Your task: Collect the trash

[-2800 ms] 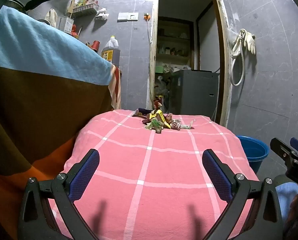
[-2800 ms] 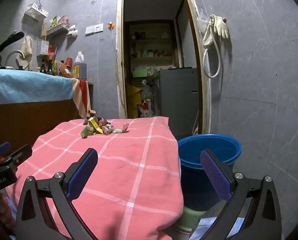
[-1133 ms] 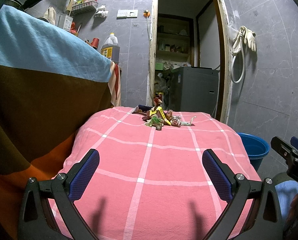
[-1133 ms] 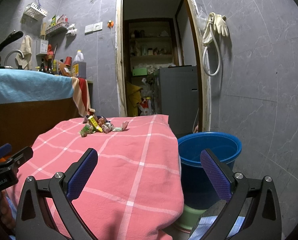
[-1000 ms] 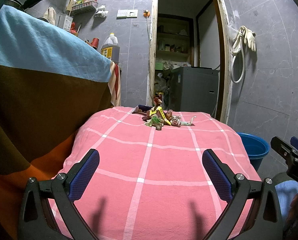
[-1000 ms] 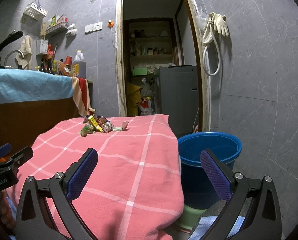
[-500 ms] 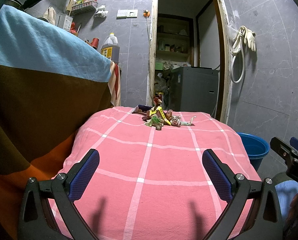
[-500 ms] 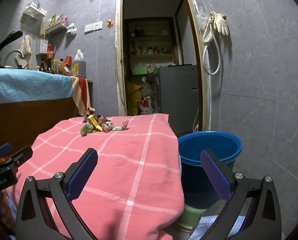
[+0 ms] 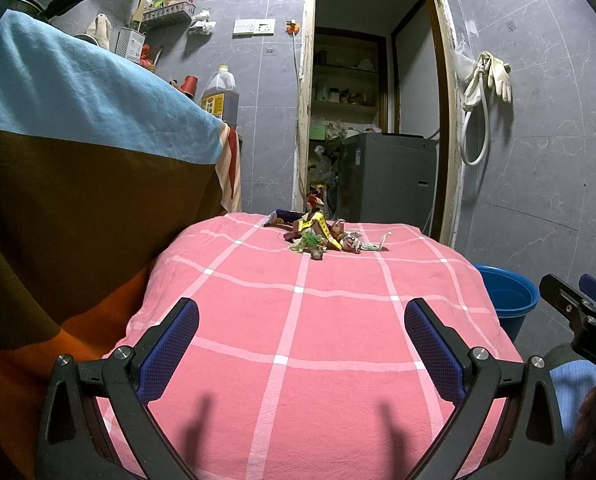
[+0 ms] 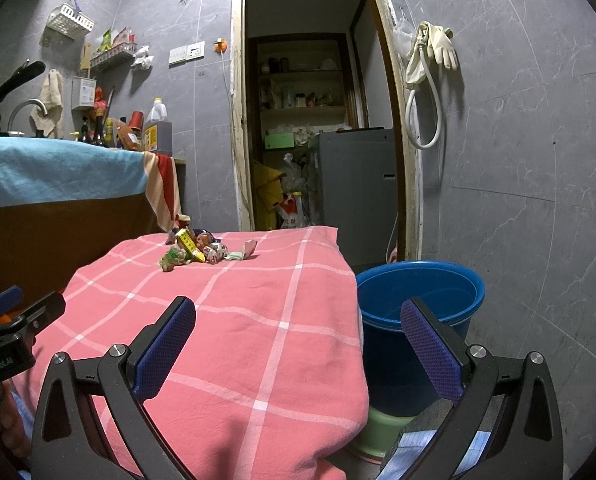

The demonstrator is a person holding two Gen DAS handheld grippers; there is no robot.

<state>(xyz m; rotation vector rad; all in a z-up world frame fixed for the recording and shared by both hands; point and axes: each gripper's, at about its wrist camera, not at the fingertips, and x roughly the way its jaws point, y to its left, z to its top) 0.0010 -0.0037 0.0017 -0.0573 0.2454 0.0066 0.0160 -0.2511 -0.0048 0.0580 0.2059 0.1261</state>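
A small heap of crumpled wrappers [image 9: 322, 236] lies on the far part of a table draped in a pink checked cloth [image 9: 298, 320], well ahead of both grippers; a yellow wrapper [image 10: 189, 245] sticks up among green, red and white scraps, and a dark tube-like piece [image 9: 280, 217] lies just to the left of the heap. The left gripper [image 9: 301, 318] hangs above the near part of the cloth with its blue-padded fingers [image 9: 169, 346] spread wide and nothing between them, the heap straight ahead of it. The right gripper [image 10: 298, 318] is likewise spread wide and empty, over the cloth's right edge, with the heap ahead and to its left. A blue bucket [image 10: 419, 304] stands on the floor ahead and to the right of that gripper, just beside the table, on a pale green base [image 10: 381, 426]. Farther left a counter under a blue and brown cloth [image 9: 78, 152] carries an oil jug [image 10: 158, 130] and bottles. Ahead, an open doorway shows a grey appliance [image 10: 351, 178]; rubber gloves [image 10: 437, 46] and a hose hang on the wall to its right.
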